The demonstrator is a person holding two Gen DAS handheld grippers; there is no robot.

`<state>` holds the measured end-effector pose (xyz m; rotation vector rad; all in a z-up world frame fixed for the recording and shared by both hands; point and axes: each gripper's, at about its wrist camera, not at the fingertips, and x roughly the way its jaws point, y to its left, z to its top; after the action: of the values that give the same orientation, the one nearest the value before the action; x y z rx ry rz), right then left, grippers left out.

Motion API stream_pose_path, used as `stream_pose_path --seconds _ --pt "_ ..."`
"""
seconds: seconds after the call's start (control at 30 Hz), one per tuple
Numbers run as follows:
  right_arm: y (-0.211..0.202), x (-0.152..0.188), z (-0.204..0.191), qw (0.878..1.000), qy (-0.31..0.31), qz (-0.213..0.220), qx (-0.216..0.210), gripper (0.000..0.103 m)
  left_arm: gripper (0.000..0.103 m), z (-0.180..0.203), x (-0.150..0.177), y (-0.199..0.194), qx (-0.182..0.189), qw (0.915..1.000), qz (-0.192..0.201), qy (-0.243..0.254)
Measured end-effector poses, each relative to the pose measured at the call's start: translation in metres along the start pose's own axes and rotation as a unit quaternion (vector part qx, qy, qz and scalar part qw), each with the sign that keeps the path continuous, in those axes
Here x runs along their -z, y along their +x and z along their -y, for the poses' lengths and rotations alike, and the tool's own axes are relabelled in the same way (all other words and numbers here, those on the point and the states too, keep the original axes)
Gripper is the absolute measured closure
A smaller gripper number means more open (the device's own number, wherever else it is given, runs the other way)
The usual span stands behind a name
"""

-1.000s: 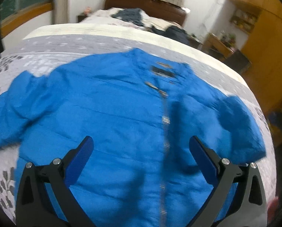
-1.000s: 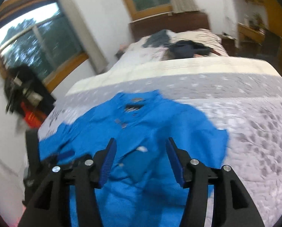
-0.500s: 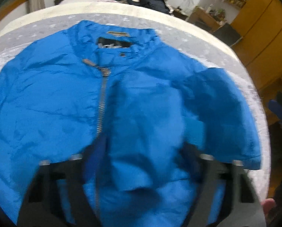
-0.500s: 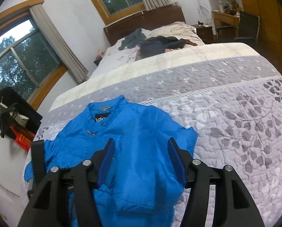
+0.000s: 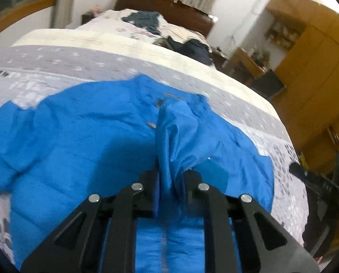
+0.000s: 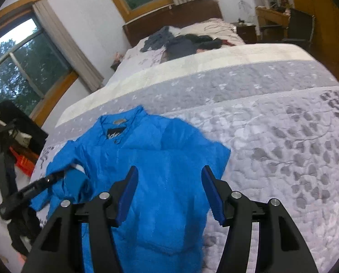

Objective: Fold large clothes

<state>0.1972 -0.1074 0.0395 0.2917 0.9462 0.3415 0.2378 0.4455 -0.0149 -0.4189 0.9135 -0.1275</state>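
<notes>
Blue padded jacket [image 6: 155,182] lies front-up on the grey quilted bedspread [image 6: 283,141], collar toward the headboard, its shiny fabric rumpled. Left gripper [image 5: 169,182] pinches a raised fold of the jacket's sleeve over the zipper [image 5: 163,245], while the right gripper [image 6: 169,191] hovers above with jaws wide apart. Dark clothes [image 6: 183,42] lie heaped well beyond, near the wooden headboard [image 6: 176,16].

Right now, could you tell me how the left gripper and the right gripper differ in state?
The left gripper is shut on a bunched fold of the blue jacket; the right gripper is open and holds nothing. The left one has fabric lifted up between its fingers; the right one hovers over the jacket lying flat on the quilted bedspread. Both have black frames and blue pads.
</notes>
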Motion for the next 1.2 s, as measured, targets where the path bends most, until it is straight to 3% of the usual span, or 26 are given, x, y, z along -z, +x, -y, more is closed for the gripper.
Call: stream_pose_path --seconds 0.13,0.2,0.37,0.47,0.57,0.63,0.7,0.77,0.87,0.97,1.03,1.07,1.13,1.2 --pt "0.022 0.005 -0.005 0.998 -0.004 -0.043 -0.045 0.044 0.087 -0.031 0.004 0.02 -0.005 0.999 -0.035 -0.027" --pt "0.04 0.009 -0.004 0.996 0.001 -0.072 -0.061 0.044 0.079 -0.04 0.006 0.033 -0.009 0.9981 -0.046 -0.041" --pt "0.072 0.018 0.01 0.992 0.026 -0.112 -0.048 0.045 0.064 -0.053 0.002 0.031 -0.018 0.998 -0.038 -0.048" --pt "0.079 0.021 0.011 0.992 0.024 -0.117 -0.041 0.044 0.054 -0.052 -0.004 0.005 -0.027 0.9988 -0.007 -0.041" --pt "0.074 0.02 0.005 0.993 0.02 -0.112 -0.029 0.043 0.04 -0.036 -0.003 -0.021 -0.046 0.998 0.044 -0.004" --pt "0.062 0.018 -0.001 0.994 0.014 -0.1 -0.031 0.039 0.031 -0.017 0.001 -0.031 -0.045 0.9968 0.056 0.035" --pt "0.051 0.016 -0.008 0.996 0.003 -0.085 -0.035 0.033 0.023 0.008 0.005 -0.032 -0.048 0.9936 0.064 0.079" --pt "0.044 0.015 -0.012 0.996 -0.003 -0.077 -0.032 0.03 0.019 0.038 0.013 -0.013 -0.072 0.9875 0.04 0.134" --pt "0.044 0.014 -0.014 0.996 -0.005 -0.08 -0.037 0.03 0.019 0.06 0.025 0.02 -0.129 0.9746 0.006 0.183" --pt "0.047 0.014 -0.01 0.996 0.004 -0.085 -0.038 0.03 0.02 0.06 0.029 0.045 -0.176 0.9669 -0.01 0.185" --pt "0.049 0.013 -0.006 0.995 0.012 -0.088 -0.034 0.03 0.032 0.05 0.028 0.054 -0.181 0.9683 -0.016 0.172" --pt "0.05 0.012 -0.006 0.995 0.013 -0.088 -0.035 0.03 0.043 0.046 0.028 0.055 -0.17 0.9718 -0.02 0.162" --pt "0.05 0.012 -0.004 0.995 0.015 -0.088 -0.035 0.03 0.056 0.033 0.022 0.048 -0.145 0.9797 -0.021 0.136" --pt "0.05 0.013 -0.005 0.996 0.012 -0.086 -0.033 0.03 0.077 0.025 0.017 0.037 -0.125 0.9847 -0.013 0.12"
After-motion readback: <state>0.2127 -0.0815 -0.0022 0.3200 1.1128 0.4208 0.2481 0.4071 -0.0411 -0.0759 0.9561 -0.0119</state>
